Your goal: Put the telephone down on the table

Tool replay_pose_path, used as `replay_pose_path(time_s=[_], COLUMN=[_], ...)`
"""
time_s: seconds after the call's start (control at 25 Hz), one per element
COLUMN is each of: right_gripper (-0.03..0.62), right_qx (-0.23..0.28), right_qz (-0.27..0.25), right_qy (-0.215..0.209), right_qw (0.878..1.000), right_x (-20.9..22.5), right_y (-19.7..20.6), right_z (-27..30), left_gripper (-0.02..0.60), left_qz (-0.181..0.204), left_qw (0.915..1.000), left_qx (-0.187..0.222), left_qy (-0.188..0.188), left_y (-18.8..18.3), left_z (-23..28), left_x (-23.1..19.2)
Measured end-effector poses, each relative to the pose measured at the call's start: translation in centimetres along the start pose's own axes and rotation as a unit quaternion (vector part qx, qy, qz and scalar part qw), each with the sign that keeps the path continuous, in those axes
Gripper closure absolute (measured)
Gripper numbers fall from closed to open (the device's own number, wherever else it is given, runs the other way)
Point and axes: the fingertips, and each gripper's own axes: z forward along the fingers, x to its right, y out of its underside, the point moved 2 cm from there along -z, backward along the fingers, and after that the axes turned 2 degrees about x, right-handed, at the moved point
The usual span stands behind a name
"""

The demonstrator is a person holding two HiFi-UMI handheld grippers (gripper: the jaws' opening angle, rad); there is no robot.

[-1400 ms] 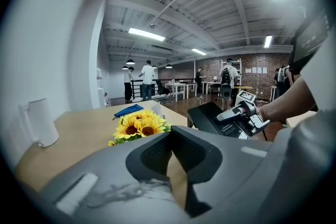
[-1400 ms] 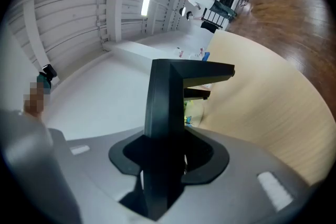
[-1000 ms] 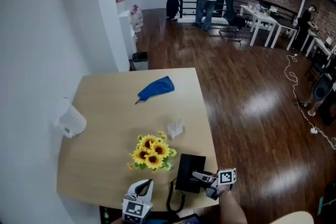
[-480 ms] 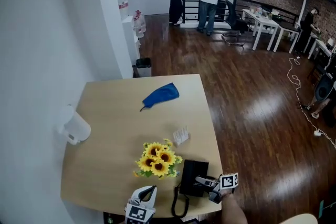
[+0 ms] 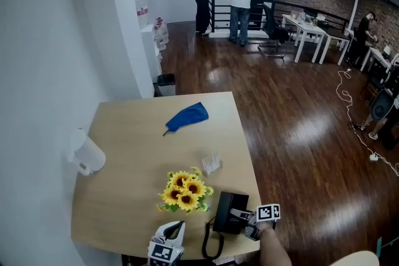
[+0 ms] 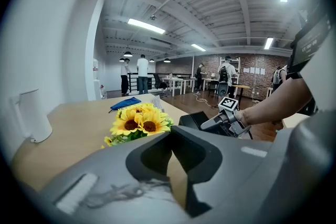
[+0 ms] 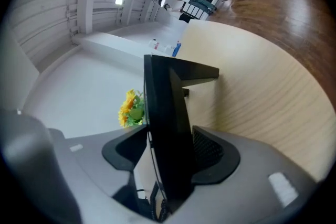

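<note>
The black telephone [image 5: 228,211] lies on the wooden table [image 5: 131,159] near its front right corner, and its coiled cord [image 5: 209,246] hangs over the front edge. My right gripper [image 5: 235,215] reaches in from the right around the phone's body [image 7: 165,128]. Its jaws have just been opening. The phone stands between them with a gap showing at the left pad. My left gripper [image 5: 174,228] hovers at the front edge, left of the phone. Its jaws [image 6: 176,165] are nearly together with nothing in them. The left gripper view shows the phone [image 6: 195,119] and the right gripper [image 6: 223,119].
A bunch of sunflowers [image 5: 185,190] lies just left of the phone. A small white holder [image 5: 211,164] sits behind it, a blue cloth [image 5: 187,115] farther back, and a white jug [image 5: 86,152] at the left edge. Two people stand far off by a railing.
The right gripper has sunk slightly with the telephone onto the tabletop. The left gripper has kept still. The head view has shifted a little.
</note>
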Motion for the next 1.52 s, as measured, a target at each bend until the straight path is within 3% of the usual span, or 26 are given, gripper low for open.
replay_pose_path(time_s=[0.12,0.32,0.44,0.6,0.76,0.84,1.16,1.52], right_gripper=[0.315,0.319,0.324,0.409,0.536,0.600,0.600,0.600], right_qx=[-0.016,-0.027,-0.015,0.001,0.046,0.069,0.146,0.190], right_qz=[-0.008,-0.035,-0.056,-0.148,-0.204,-0.221,-0.264,-0.300], right_qy=[0.055,0.117,0.179,0.312,0.381,0.390,0.375,0.380], right_qw=[0.998,0.992,0.982,0.939,0.901,0.891,0.877,0.854], right_x=[0.3,-0.1,-0.5,-2.3,-6.4,-8.3,-17.9,-25.0], right_y=[-0.2,-0.5,-0.2,0.9,1.1,1.0,1.8,8.2], right_z=[-0.4,-0.8,-2.0,-5.4,-7.9,-8.1,-6.4,-3.3], left_gripper=[0.566,0.566,0.566,0.566,0.566,0.566,0.568,0.568], left_qz=[-0.003,-0.003,-0.005,-0.009,-0.011,-0.009,-0.022,-0.027], left_qw=[1.0000,1.0000,0.9999,0.9998,0.9996,0.9995,0.9980,0.9954], left_qx=[0.001,0.005,0.008,0.010,0.014,0.019,0.053,0.079], left_qy=[0.000,0.006,0.010,0.015,0.022,0.025,0.026,0.047], left_y=[0.0,-0.3,-0.4,-0.3,-0.6,-0.7,-2.5,-2.1], left_z=[0.0,0.1,0.2,0.0,-0.4,-0.7,-4.0,-10.3], left_x=[-0.1,0.4,0.6,0.8,1.2,1.2,-0.7,-3.1])
